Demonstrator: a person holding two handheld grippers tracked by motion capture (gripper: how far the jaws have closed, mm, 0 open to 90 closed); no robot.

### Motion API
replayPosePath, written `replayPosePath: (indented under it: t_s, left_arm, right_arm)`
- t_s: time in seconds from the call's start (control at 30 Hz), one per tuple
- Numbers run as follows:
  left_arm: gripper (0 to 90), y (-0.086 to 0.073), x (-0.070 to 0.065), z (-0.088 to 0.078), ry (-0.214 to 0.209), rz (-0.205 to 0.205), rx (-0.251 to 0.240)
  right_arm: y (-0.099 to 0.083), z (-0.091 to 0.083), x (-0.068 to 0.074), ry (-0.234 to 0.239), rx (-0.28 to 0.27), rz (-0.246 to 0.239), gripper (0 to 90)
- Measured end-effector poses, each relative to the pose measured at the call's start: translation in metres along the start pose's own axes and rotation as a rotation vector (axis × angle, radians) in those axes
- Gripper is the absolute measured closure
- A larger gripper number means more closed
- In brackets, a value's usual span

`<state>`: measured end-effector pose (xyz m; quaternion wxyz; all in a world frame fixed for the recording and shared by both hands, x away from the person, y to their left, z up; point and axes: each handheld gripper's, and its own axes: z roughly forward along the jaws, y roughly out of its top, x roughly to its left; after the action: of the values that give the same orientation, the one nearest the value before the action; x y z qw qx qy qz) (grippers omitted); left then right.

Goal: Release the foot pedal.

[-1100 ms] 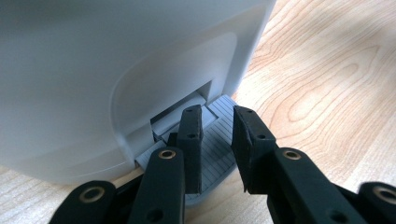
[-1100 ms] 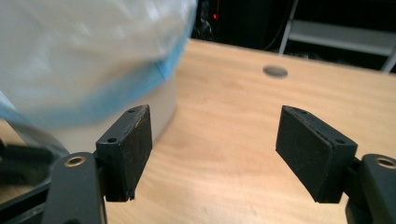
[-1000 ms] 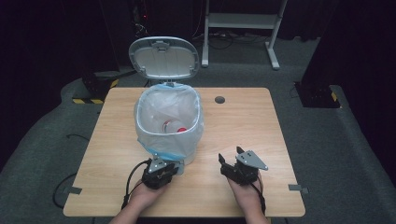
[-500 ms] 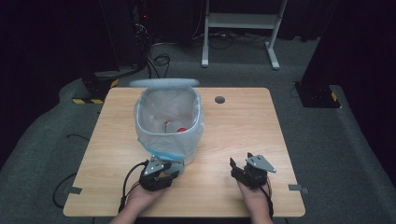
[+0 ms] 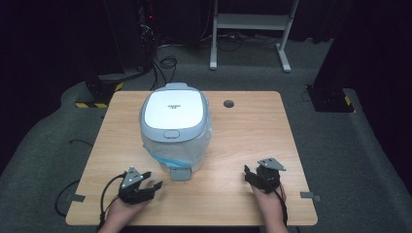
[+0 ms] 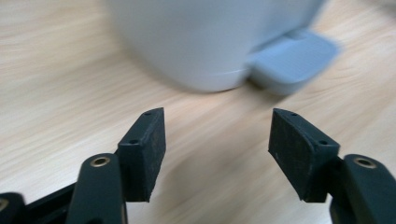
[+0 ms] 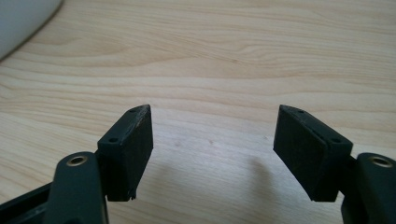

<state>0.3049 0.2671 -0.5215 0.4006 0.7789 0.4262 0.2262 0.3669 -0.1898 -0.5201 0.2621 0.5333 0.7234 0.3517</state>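
Observation:
A white pedal bin [image 5: 175,126] with a clear liner stands mid-table, its lid [image 5: 173,110] down. Its grey pedal [image 5: 180,174] points at the table's front edge. My left gripper [image 5: 153,180] lies on the table just left of the pedal, apart from it. Its jaws have just been opening and nothing is between them. In the left gripper view the open gripper [image 6: 217,140] faces the bin's base [image 6: 205,37] and the pedal [image 6: 292,51]. My right gripper [image 5: 248,175] rests open at the front right, over bare wood [image 7: 215,140], with the bin's edge [image 7: 23,14] at the far left.
The wooden table [image 5: 252,126] has a round cable hole [image 5: 228,103] behind the bin's right side. A white metal frame [image 5: 252,22] stands on the dark floor beyond the table. Cables trail from both grippers over the front edge.
The bin's lid has dropped from raised to shut. My left gripper has drawn back leftward off the pedal and opened. My right gripper has shifted right and down toward the front edge.

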Motion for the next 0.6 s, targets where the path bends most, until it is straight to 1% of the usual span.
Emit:
replayPosePath:
  t_s: [0.03, 0.07, 0.1, 0.13, 0.17, 0.2, 0.23, 0.27, 0.3, 0.37, 0.4, 0.5, 0.6]
  left_arm:
    - [34.7, -0.002, 0.007, -0.003, 0.035, 0.028, 0.025]
    - [33.0, -0.002, 0.007, -0.003, 0.035, 0.028, 0.025]
    - [31.0, -0.006, 0.025, -0.007, 0.047, -0.004, 0.06]
    - [29.2, -0.006, 0.025, -0.007, 0.047, -0.004, 0.06]
    - [27.0, -0.01, 0.042, -0.007, 0.059, -0.053, 0.094]
    - [25.6, -0.01, 0.048, -0.007, 0.048, -0.082, 0.108]
    - [23.9, -0.01, 0.053, -0.006, 0.036, -0.106, 0.11]
    - [23.2, -0.01, 0.055, -0.005, 0.017, -0.126, 0.116]
    - [22.2, -0.01, 0.056, -0.005, 0.01, -0.123, 0.113]
    - [22.2, -0.01, 0.054, -0.004, 0.014, -0.121, 0.114]
    - [22.2, -0.01, 0.053, -0.003, 0.025, -0.103, 0.114]
    - [22.7, -0.012, 0.051, -0.005, 0.033, -0.11, 0.103]
    - [24.6, -0.014, 0.051, -0.006, 0.041, -0.118, 0.095]
  right_arm:
    - [0.0, 0.0, -0.002, -0.001, 0.004, -0.003, 28.9]
    - [0.0, 0.0, -0.002, -0.001, 0.004, -0.003, 28.9]
    - [-0.001, 0.001, -0.005, -0.012, 0.019, -0.019, 31.2]
    - [-0.001, 0.001, -0.005, -0.012, 0.019, -0.019, 31.2]
    - [-0.001, 0.003, -0.008, -0.029, 0.063, -0.025, 27.4]
    - [-0.001, 0.004, -0.01, -0.025, 0.073, -0.023, 24.4]
    - [0.0, 0.005, -0.013, -0.007, 0.082, -0.008, 23.4]
    - [0.0, 0.006, -0.014, -0.003, 0.091, 0.004, 23.4]
    - [0.0, 0.006, -0.015, -0.009, 0.096, 0.007, 24.0]
    - [0.0, 0.007, -0.015, -0.014, 0.097, 0.006, 24.2]
    - [0.0, 0.007, -0.014, -0.021, 0.098, 0.002, 24.0]
    - [0.0, 0.007, -0.012, -0.046, 0.101, 0.015, 21.5]
    - [0.0, 0.007, -0.011, -0.058, 0.103, 0.026, 20.4]
